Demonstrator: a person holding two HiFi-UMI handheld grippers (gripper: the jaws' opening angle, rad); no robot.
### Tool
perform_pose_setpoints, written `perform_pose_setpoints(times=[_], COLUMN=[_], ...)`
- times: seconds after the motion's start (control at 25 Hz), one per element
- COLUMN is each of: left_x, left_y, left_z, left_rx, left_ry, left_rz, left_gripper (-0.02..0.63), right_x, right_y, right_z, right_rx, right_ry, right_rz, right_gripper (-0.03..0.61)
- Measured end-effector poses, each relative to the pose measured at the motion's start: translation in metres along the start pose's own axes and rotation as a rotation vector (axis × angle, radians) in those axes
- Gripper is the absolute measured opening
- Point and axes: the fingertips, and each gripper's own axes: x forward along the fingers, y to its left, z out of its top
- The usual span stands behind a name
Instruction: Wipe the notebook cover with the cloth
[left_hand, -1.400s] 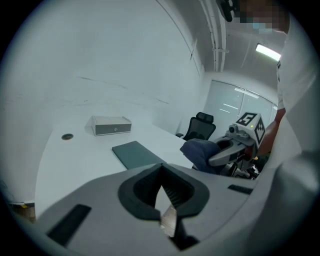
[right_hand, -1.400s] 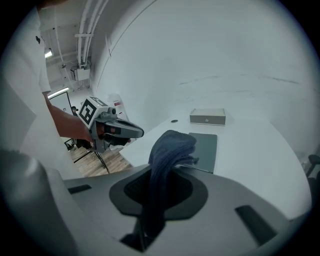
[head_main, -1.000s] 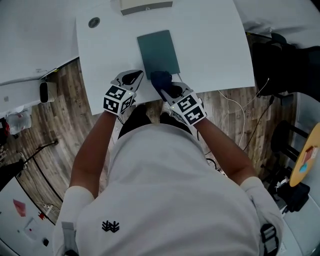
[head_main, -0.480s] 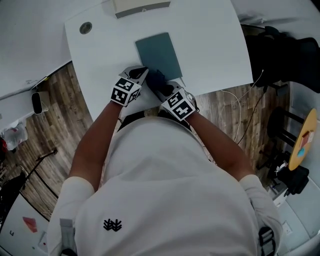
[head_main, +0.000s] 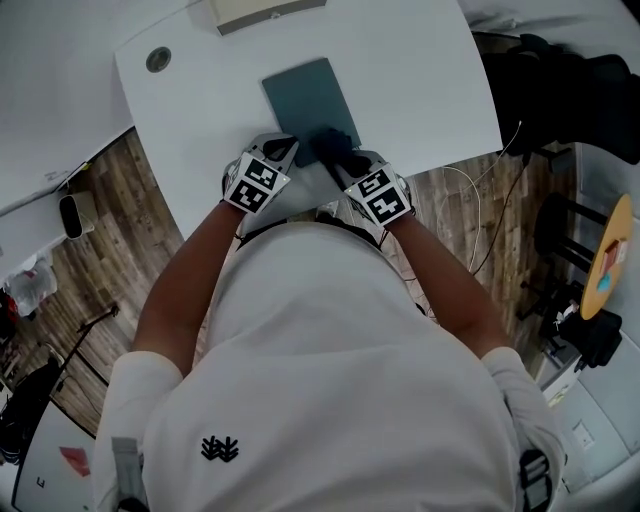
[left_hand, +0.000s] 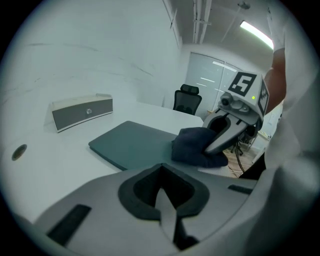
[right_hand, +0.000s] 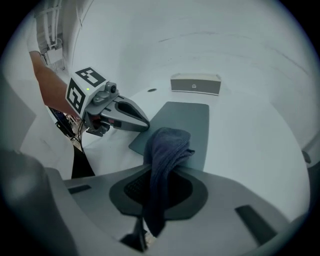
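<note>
Since the earlier frames the right gripper (head_main: 352, 165) has advanced up the frame, carrying the cloth (head_main: 330, 145) from the white table (head_main: 420, 80) onto the lower end of the notebook (head_main: 305, 90). The right gripper view shows its jaws clenched on the dark blue cloth (right_hand: 165, 150), which hangs bunched between them and touches the near part of the teal cover (right_hand: 187, 120). The notebook lies flat at upper centre of the head view, below a grey box (head_main: 265, 12). The left gripper (head_main: 283, 148) sits at the notebook's lower left corner; its own view shows the jaws closed together, nothing between them. Contact with the cover cannot be confirmed.
</note>
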Motion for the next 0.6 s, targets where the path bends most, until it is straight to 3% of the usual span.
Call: perform_pose_setpoints(times=[0.6], left_x=[0.002], left_y=[-0.002], left_z=[0.001], left_rx=[0.022], left_ry=[0.005], left_rz=[0.007], left_gripper=[0.005], right_x=[-0.028], right_y=[-0.064], right_z=[-0.020], right_rx=[0.048], right_ry=[0.057], right_rz=[-0.124], right_gripper=[0.043])
